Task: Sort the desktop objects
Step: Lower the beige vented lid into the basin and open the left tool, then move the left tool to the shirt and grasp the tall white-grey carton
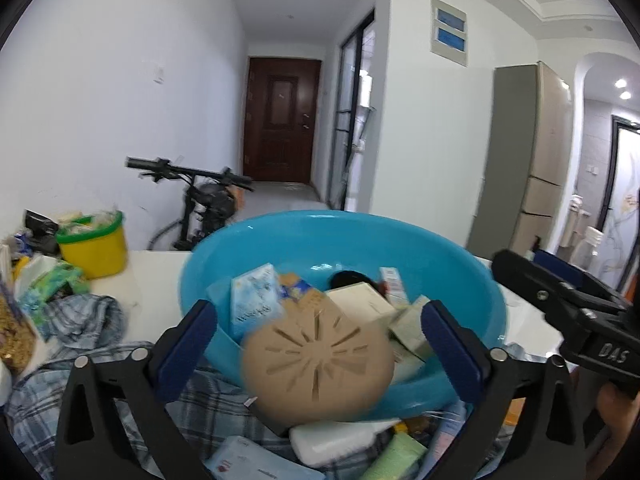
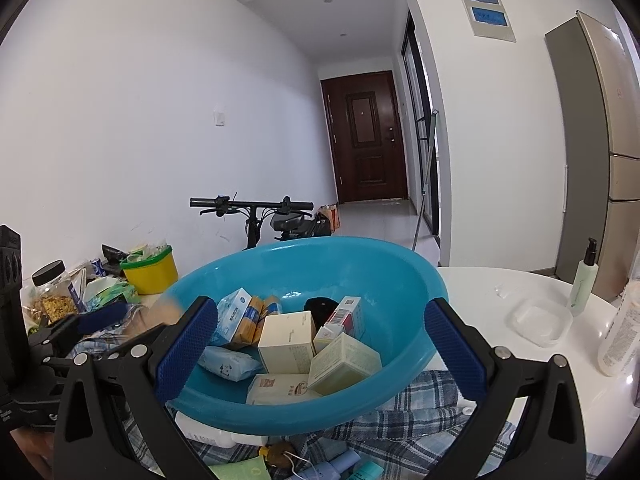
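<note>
Two claws face the same round blue plastic basin [image 2: 304, 276], and both stand wide. Between the spread blue pads of the left claw [image 1: 318, 344] sits a blurred tan round disc with slots cut in a sunburst [image 1: 318, 364]; neither pad touches it, so it looks just let go or dropping, right at the basin's near rim. Whether it clears that rim cannot be told from the blur. The right claw [image 2: 320, 344] holds nothing and hovers over the basin's near edge.

Inside the basin lie the sorted things: a cream square carton [image 2: 287, 342], a pale green box [image 2: 344, 364], a blue-and-white tissue pack [image 2: 234, 314], a red-and-white small box [image 2: 346, 314] and a flat cream packet [image 2: 280, 390].

To do this step well, the left claw should probably stay wide and lift straight back, so a pad does not catch the disc or the rim. If the disc lands on the edge, a nudge inward would seat it.

Under the basin spreads a blue checked cloth [image 2: 404, 412], with a white bottle [image 1: 340, 440] and other unsorted bits on it, likely next. Further out on the white desk [image 2: 500, 280] stand a yellow tub with a green rim [image 2: 150, 274], a clear shallow container [image 2: 540, 320] and a pale green pump bottle [image 2: 582, 280].
</note>
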{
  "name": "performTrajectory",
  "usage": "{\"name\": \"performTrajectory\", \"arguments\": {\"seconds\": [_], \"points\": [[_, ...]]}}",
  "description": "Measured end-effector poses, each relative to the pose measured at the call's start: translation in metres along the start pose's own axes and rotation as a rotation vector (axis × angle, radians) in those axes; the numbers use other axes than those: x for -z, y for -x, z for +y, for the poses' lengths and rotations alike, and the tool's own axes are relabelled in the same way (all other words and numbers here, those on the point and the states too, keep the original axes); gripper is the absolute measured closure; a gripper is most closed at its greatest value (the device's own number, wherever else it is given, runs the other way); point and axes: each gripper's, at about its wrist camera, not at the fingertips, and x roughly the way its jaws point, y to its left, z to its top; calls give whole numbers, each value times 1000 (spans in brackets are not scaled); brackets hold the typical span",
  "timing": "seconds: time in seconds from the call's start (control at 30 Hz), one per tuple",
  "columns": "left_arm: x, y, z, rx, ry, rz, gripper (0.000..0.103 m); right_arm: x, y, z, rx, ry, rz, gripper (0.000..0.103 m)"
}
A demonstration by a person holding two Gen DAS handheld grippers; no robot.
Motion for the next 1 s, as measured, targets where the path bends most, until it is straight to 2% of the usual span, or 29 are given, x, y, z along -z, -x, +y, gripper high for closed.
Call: {"name": "performTrajectory", "arguments": {"seconds": [0.37,0.83,1.0], "points": [[-1,2,11,3,49,1,0,3,-1,2,2,-1,5,0],[0,8,5,-8,13,-2,0,4,0,3,-4,8,12,0],[-1,13,5,5,12,19,0,4,0,3,-7,6,14,0]]}}
